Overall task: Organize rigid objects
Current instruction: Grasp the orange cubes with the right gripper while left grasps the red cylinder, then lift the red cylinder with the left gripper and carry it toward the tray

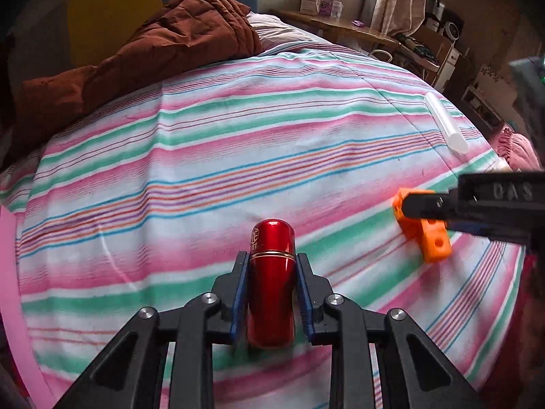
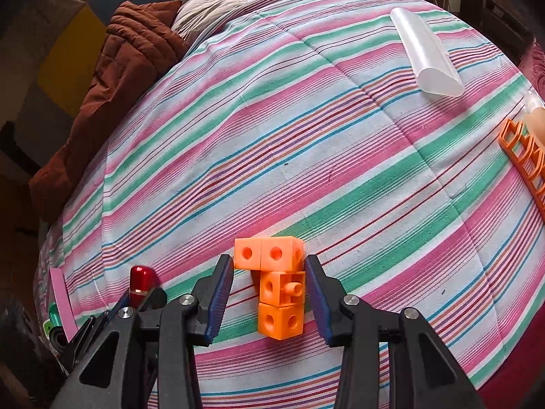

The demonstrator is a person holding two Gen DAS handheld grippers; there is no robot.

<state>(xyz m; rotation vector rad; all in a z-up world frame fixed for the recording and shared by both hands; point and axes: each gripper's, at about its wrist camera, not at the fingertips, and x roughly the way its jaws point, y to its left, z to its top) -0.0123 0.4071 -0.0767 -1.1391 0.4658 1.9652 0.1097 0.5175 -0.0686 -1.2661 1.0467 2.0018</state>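
L gripper (image 1: 270, 293) pinches the red metal capsule (image 1: 270, 283) — both blue pads sit against its sides, capsule lying lengthwise between the fingers w/ its rounded, gold-banded cap poking out past the tips. It rests on the striped bedsheet (image 1: 238, 156). In the right wrist view the same capsule's cap shows at lower left, just beside the R gripper.

R gripper (image 2: 269, 293) stands spread around the orange cube block (image 2: 277, 286), an L-shaped piece of linked cubes w/ round holes. The right pad sits at or very near the block's side; a clear gap shows on the left, so no pinch. Block lies flat on the sheet, close to the right of the capsule.

Further out: a clear plastic tube (image 2: 425, 54) lies well apart toward the sheet's far right, an orange rack (image 2: 524, 160) at the right edge — partly cut off. A brown quilt (image 1: 153, 51) is bunched at the far left, and a wooden desk (image 1: 344, 25) w/ boxes stands beyond the bed.
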